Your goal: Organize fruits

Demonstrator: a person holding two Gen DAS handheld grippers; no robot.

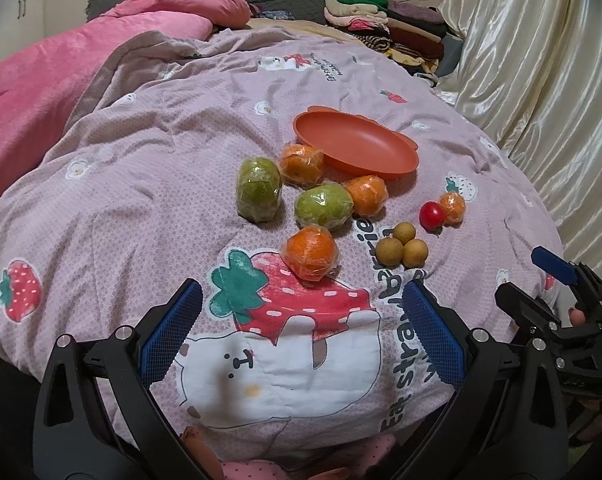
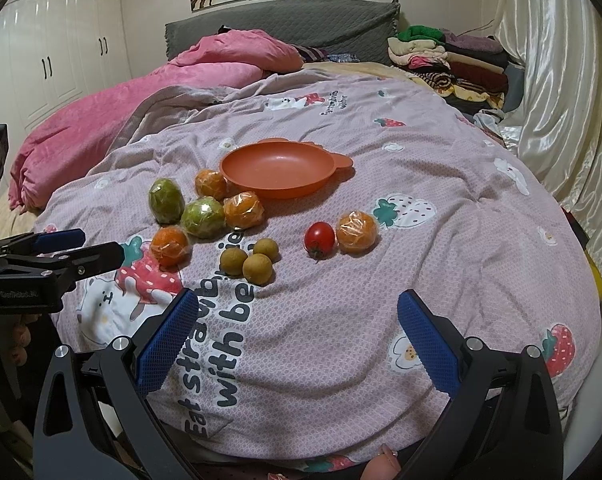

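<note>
An empty orange plate [image 1: 353,144] [image 2: 279,170] lies on the bed quilt. In front of it lie wrapped fruits: two green ones [image 1: 259,189] [image 1: 324,206], several oranges [image 1: 311,253] [image 1: 303,163] [image 1: 366,195] [image 1: 453,208], a red tomato [image 1: 433,216] [image 2: 319,238] and three small brown longans [image 1: 401,246] [image 2: 249,260]. My left gripper [image 1: 301,296] is open and empty, just short of the nearest orange. My right gripper [image 2: 297,308] is open and empty, short of the longans and tomato. Each gripper shows at the edge of the other's view.
The pink-lilac strawberry quilt [image 2: 381,280] covers the bed. A pink blanket [image 2: 101,120] lies at the left. Folded clothes [image 2: 453,60] are stacked at the far right by a cream curtain [image 2: 561,100]. White wardrobes [image 2: 61,40] stand at the left.
</note>
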